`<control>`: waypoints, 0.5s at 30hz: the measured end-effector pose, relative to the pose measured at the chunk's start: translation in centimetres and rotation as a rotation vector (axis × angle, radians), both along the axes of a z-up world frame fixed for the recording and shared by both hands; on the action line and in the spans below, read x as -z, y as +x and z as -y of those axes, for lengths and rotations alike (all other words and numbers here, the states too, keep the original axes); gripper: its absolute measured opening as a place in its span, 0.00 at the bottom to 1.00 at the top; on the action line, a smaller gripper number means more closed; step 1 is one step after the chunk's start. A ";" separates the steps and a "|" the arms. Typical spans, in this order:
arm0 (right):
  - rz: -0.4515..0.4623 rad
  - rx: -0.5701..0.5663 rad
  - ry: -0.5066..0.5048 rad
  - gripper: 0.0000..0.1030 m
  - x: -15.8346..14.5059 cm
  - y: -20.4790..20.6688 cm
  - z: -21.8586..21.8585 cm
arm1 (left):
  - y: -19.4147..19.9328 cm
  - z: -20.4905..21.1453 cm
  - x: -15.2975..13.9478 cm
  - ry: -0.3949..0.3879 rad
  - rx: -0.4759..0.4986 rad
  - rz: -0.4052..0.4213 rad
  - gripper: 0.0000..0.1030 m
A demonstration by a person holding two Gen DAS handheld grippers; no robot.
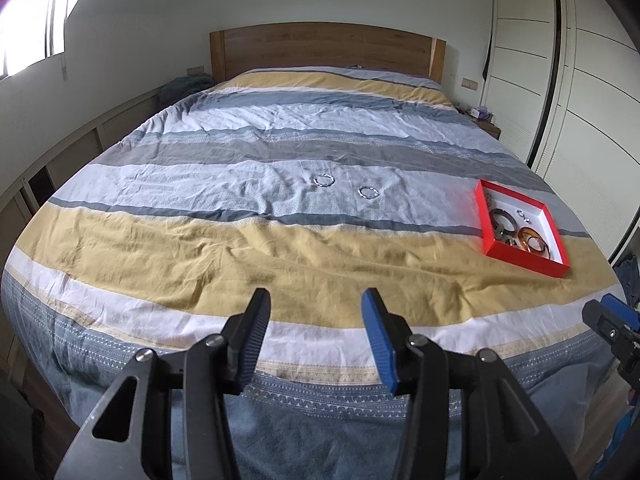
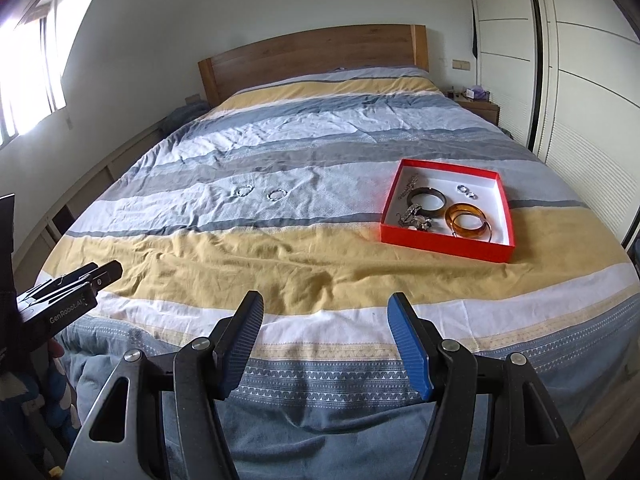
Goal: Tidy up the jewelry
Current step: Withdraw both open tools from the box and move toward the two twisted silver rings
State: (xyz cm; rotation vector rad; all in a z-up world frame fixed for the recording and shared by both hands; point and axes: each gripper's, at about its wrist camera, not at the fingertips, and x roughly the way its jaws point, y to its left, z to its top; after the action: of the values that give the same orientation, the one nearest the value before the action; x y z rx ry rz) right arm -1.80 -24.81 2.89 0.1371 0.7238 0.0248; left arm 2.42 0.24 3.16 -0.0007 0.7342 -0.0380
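Jewelry here means two silver rings (image 1: 324, 180) (image 1: 368, 192) lying loose on the quilt (image 1: 320, 256), well ahead of the left claw (image 1: 316, 300), which hangs over the bed's foot with jaws apart and empty, the right claw (image 2: 326, 304) likewise gaping on nothing. Farther right of both sits the red box (image 2: 442, 245) with bangles (image 2: 466, 216) already inside. The rings look light, stiff and slippery, likely sunk into soft cloth, so I would pinch one across its rim.

Daylight glares white through the window (image 1: 28, 16) at left; sharp frames, fisheye-bent, dark-cornered edges.
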 end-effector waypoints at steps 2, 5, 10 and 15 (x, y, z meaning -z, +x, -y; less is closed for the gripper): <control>-0.004 -0.013 0.000 0.62 -0.1 0.4 -0.1 | 0.6 -0.2 -0.4 0.004 -0.011 0.013 0.44; -0.005 -0.048 -0.007 0.62 -0.7 1.5 -0.7 | 1.9 -1.2 -1.8 -0.002 -0.041 0.035 0.44; 0.014 -0.121 -0.039 0.62 -2.5 3.3 -2.1 | 4.6 -5.2 -5.3 -0.021 -0.106 0.080 0.44; 0.018 -0.203 -0.067 0.62 -3.5 6.7 -3.5 | 8.8 -8.9 -7.1 -0.012 -0.152 0.077 0.44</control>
State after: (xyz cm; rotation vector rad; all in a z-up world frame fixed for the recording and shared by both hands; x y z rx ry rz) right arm 4.87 -21.29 6.42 -0.0012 0.7177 0.1950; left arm 11.18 9.11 10.29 -0.0662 0.6551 0.1027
